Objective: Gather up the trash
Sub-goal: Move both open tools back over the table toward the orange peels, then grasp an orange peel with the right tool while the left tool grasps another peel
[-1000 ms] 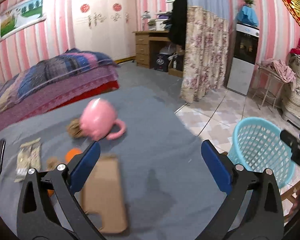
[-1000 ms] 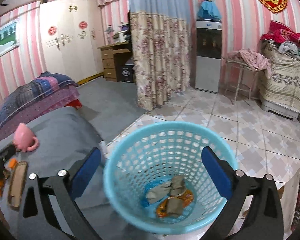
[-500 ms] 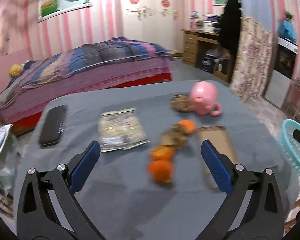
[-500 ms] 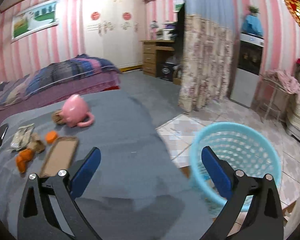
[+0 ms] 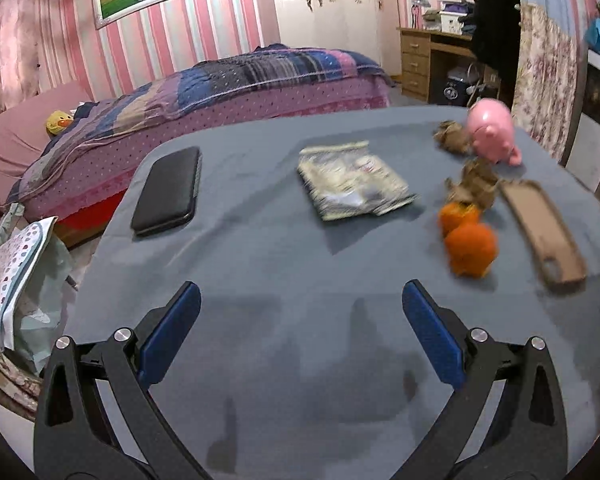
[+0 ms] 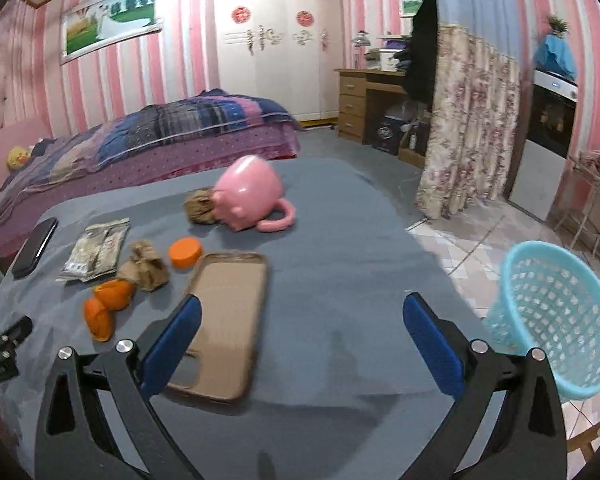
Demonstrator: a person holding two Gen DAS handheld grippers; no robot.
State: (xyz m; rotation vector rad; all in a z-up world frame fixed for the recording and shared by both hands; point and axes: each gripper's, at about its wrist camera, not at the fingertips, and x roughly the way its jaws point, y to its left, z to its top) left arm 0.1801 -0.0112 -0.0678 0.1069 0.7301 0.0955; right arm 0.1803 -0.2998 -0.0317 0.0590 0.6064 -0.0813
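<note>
Trash lies on the grey-clothed table: orange peels, a crumpled brown paper, another brown wad by the pink mug, a snack wrapper and an orange lid. The light blue mesh bin stands on the floor right of the table. My left gripper is open and empty over the near table. My right gripper is open and empty above the table, beside the brown phone case.
A pink mug lies on its side. A black phone lies at the table's left. The phone case also shows in the left wrist view. A bed stands behind, with a curtain and tiled floor to the right.
Both grippers have swung left, away from the bin and over the table. The left view now takes in the phone and wrapper; the bin has slid to the right edge of the right view.
</note>
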